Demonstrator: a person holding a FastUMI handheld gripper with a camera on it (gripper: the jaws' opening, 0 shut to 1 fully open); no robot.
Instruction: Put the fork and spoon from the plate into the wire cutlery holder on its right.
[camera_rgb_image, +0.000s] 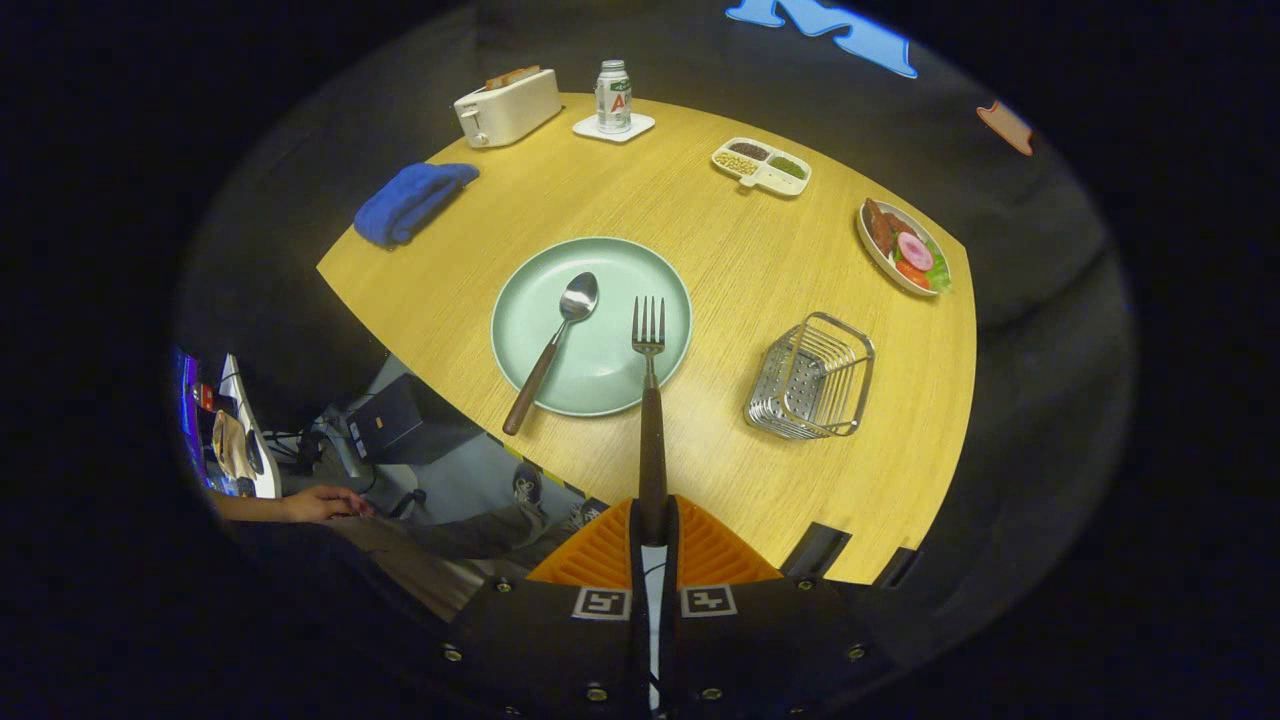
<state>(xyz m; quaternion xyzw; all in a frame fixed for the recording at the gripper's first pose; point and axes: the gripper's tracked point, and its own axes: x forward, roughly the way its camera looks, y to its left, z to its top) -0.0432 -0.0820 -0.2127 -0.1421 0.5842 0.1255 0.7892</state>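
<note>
My gripper (653, 520) is shut on the fork (650, 400), both orange fingers pressing its dark wooden handle. The fork points straight ahead, lifted high above the table, its tines showing over the pale green plate (530, 290). The spoon (555, 345) lies on the plate's left half, bowl away from me, its brown handle reaching past the near rim. The wire cutlery holder (812, 378) stands on the wooden table to the right of the plate, ahead and right of my fingers.
A toaster (507, 107), a bottle (613, 97) on a coaster and a blue cloth (412, 201) sit at the table's far side. A divided snack dish (762, 166) and a salad plate (903, 247) lie beyond the holder. A person's hand (318, 503) shows below the table's left edge.
</note>
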